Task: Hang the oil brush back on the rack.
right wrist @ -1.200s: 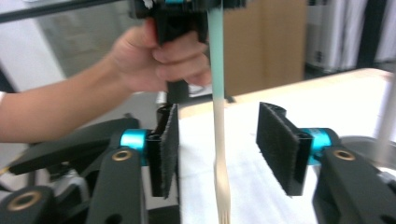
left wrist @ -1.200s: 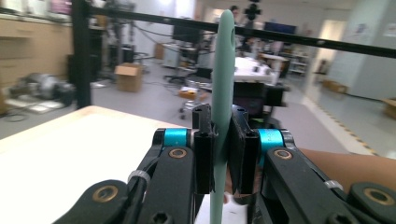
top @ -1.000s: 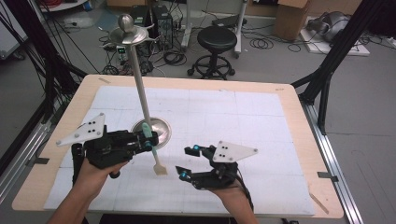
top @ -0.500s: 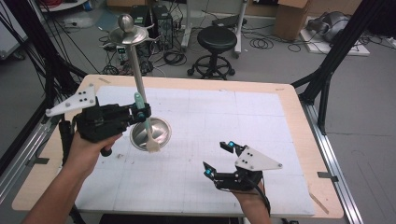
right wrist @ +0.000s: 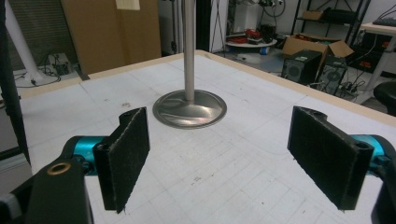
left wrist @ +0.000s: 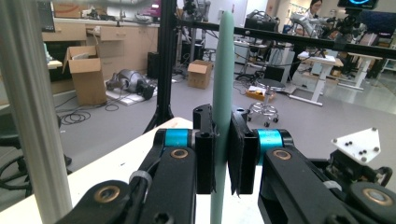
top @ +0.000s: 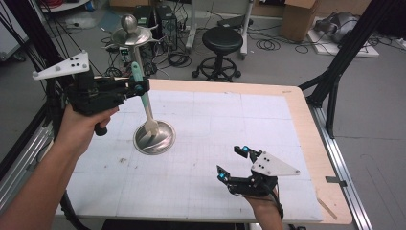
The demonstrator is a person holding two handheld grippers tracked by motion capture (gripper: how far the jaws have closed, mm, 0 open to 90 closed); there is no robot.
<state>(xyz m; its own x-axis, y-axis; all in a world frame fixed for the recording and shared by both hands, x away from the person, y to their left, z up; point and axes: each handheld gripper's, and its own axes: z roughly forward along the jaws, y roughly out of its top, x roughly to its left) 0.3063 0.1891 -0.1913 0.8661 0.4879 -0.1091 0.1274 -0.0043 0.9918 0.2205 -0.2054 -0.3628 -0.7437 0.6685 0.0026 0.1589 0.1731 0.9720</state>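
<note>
The left tongs (top: 136, 87) pinch a pale green spatula (top: 143, 103) by its handle, holding it nearly upright beside the thin pole of a metal stand (top: 154, 137) whose round base sits on the worktop (top: 268, 115). In the left gripper view the two black jaws press flat against the green handle (left wrist: 222, 70) from either side. The spatula's flat cream head hangs low, over or against the base; whether it touches cannot be told. At the pole's top sits a small dish with a ball-shaped knob (top: 130, 29).

The right tongs (top: 233, 163) rest near the worktop's front edge, well apart from the stand, spread wide and holding nothing; their own view shows both pads (right wrist: 125, 156) far apart with the stand's base (right wrist: 190, 108) beyond them.

The step in hand looks like carrying the spatula to the stand, perhaps to hang or lean it there. The next move likely calls for a steady, upright grip while the handle is guided toward the pole or dish, without knocking the slim stand over. The free right tongs could steady the base if needed.
</note>
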